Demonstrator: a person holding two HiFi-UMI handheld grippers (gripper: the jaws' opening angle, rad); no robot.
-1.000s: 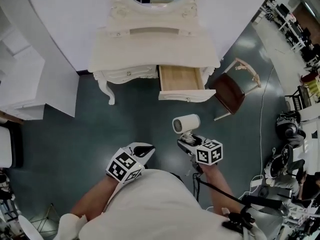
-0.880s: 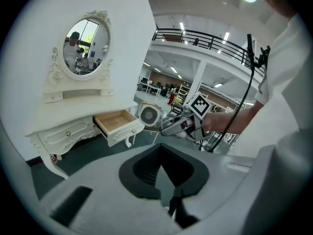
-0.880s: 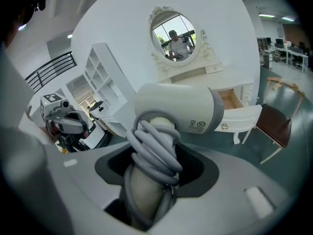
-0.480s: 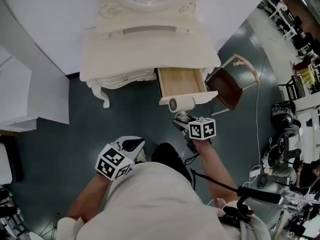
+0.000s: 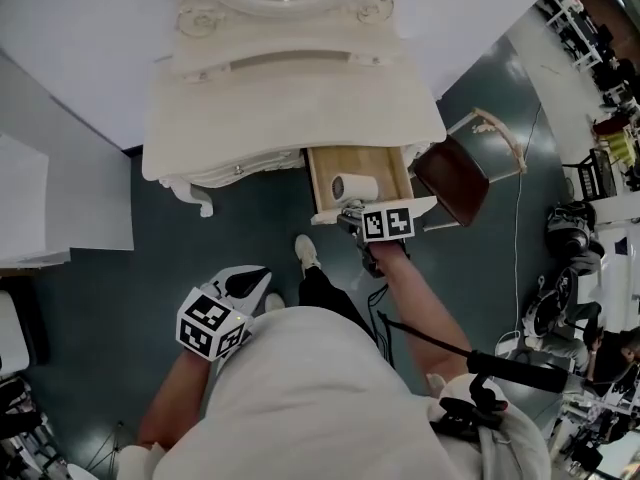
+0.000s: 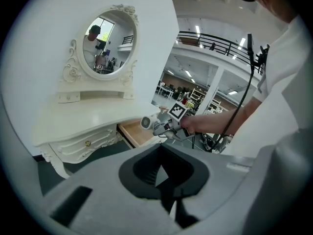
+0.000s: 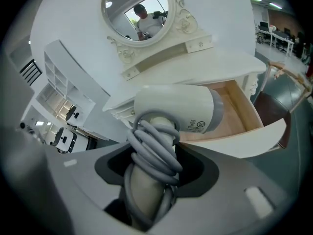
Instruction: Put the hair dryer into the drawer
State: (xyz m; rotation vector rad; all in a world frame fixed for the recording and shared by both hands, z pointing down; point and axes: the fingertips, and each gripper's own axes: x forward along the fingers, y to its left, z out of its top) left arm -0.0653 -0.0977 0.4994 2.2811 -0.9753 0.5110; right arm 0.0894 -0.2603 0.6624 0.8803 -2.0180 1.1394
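Note:
A white hair dryer (image 5: 355, 186), its grey cord wound round the handle, hangs over the open wooden drawer (image 5: 392, 171) of the cream dressing table (image 5: 290, 98). My right gripper (image 5: 354, 210) is shut on the dryer's handle at the drawer's front edge. In the right gripper view the dryer (image 7: 176, 109) fills the middle, with the drawer (image 7: 239, 114) just behind its barrel. My left gripper (image 5: 243, 282) hangs lower left, well short of the table, shut and holding nothing. The left gripper view shows the dryer (image 6: 146, 123) above the drawer (image 6: 133, 133).
A chair with a brown seat (image 5: 455, 178) stands right beside the drawer. The table's other drawers (image 5: 240, 168) stay closed, and an oval mirror (image 7: 134, 9) sits on top. My shoe (image 5: 307, 253) is on the dark floor. Equipment and cables (image 5: 570, 268) crowd the right side.
The person has walked up to the table. My right gripper carried the dryer forward and down from mid-floor to over the open drawer. The left gripper came along, staying low at the left.

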